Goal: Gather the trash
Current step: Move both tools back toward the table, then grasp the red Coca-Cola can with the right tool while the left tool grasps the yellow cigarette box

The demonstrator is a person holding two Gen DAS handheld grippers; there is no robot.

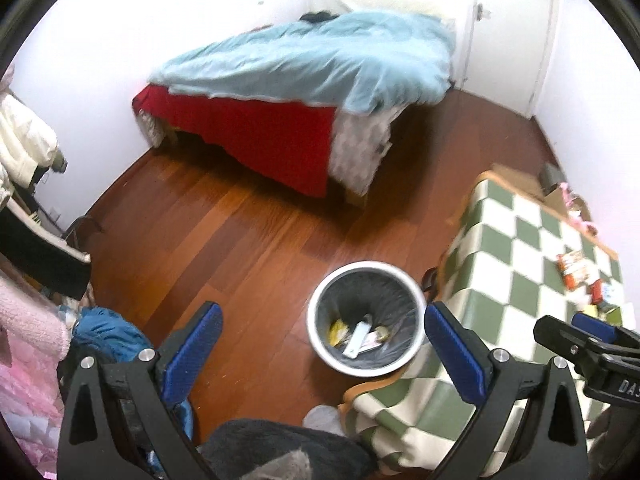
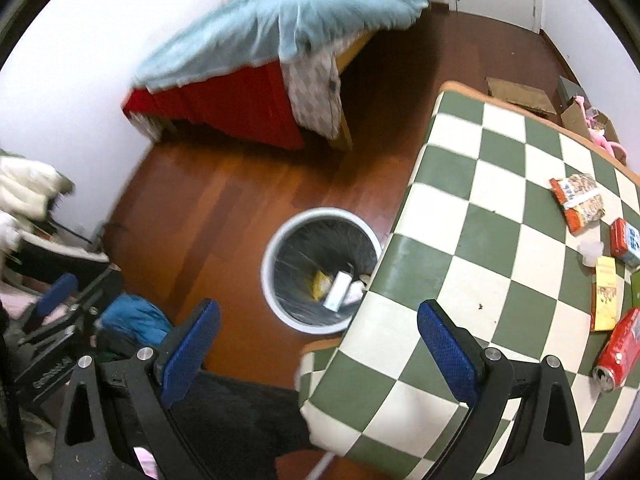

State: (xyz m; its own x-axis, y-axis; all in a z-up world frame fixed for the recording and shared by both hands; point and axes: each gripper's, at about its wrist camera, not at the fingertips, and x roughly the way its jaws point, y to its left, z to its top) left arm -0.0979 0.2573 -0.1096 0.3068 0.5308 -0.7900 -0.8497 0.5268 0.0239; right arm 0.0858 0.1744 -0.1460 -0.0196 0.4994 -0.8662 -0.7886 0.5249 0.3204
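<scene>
left gripper (image 1: pixel 323 354): hanging up over the floor, blue pads spread wide, nothing between them, looking pretty much straight down at the bin
right gripper (image 2: pixel 318 342): same deal, spread wide and holding nothing, parked over the near corner of the table
trash bin (image 2: pixel 269 256): round, white rim, dark bag liner, sitting on the wooden floor (image 1: pixel 224 232) right up against the table's edge
in the bin: a yellow wrapper (image 1: pixel 338 330), a white flat pack (image 1: pixel 358 340) and a couple more scraps I can't make out, all at the bottom
table (image 2: pixel 472 240): green and white checkered cloth, the trash is bunched up on its far right side
snack bag (image 2: pixel 578 202): orange and patterned, lying flat, farthest out of the bunch
red carton (image 2: pixel 624 242): just beside the snack bag, toward the table's right edge
white cup (image 2: pixel 591 250): small, tucked between the carton and the yellow box
yellow box (image 2: pixel 605 294): flat, lying just beside the can
red can (image 2: pixel 618 348): on its side, open top facing the near edge
background: bed (image 1: pixel 304 60) with a light blue blanket and a red sheet hanging down, cardboard boxes (image 2: pixel 520 96) on the floor past the table
</scene>
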